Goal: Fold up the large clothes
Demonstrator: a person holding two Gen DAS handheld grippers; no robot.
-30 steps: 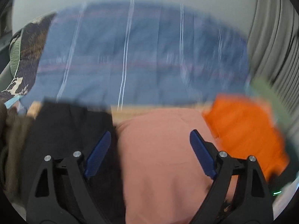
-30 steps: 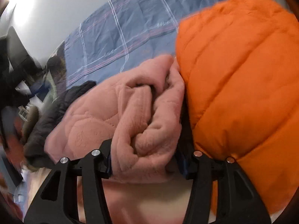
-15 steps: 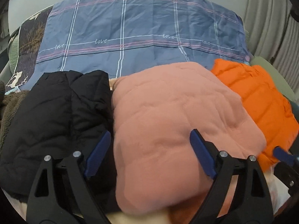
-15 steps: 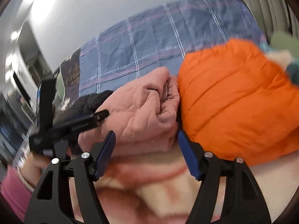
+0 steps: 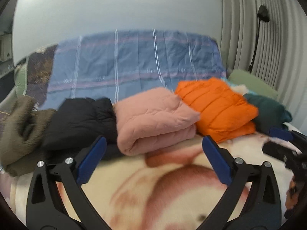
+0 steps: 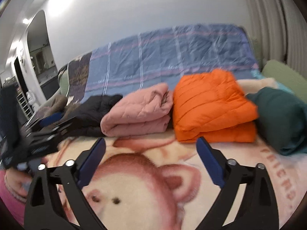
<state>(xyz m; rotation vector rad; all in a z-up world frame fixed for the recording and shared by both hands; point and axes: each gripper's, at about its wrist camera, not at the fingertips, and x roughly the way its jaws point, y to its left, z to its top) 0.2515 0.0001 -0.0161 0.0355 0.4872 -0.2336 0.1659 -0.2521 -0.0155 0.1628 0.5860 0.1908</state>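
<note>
A folded pink quilted garment (image 5: 153,118) (image 6: 138,113) lies on the bear-print blanket (image 5: 153,195) (image 6: 138,197). It sits between a black jacket (image 5: 80,118) (image 6: 92,113) and a folded orange puffer jacket (image 5: 214,107) (image 6: 211,103). My left gripper (image 5: 153,141) hovers just in front of the pink garment, its jaws opening with nothing between them. My right gripper (image 6: 151,142) hangs back over the blanket; its jaws are opening too, and hold nothing. Each gripper shows at the edge of the other's view.
An olive fleece (image 5: 19,126) lies left of the black jacket, and a teal garment (image 5: 268,111) (image 6: 282,118) right of the orange one. Behind the row are a blue plaid quilt (image 5: 134,67) (image 6: 172,57), a green pillow (image 5: 249,82) and a curtain (image 5: 249,38). A pink sleeve (image 6: 7,191) shows low on the left.
My right gripper has let go of the pink garment's folded edge and opened wide. Both grippers have drawn back and risen, so the row of clothes now lies farther off.
</note>
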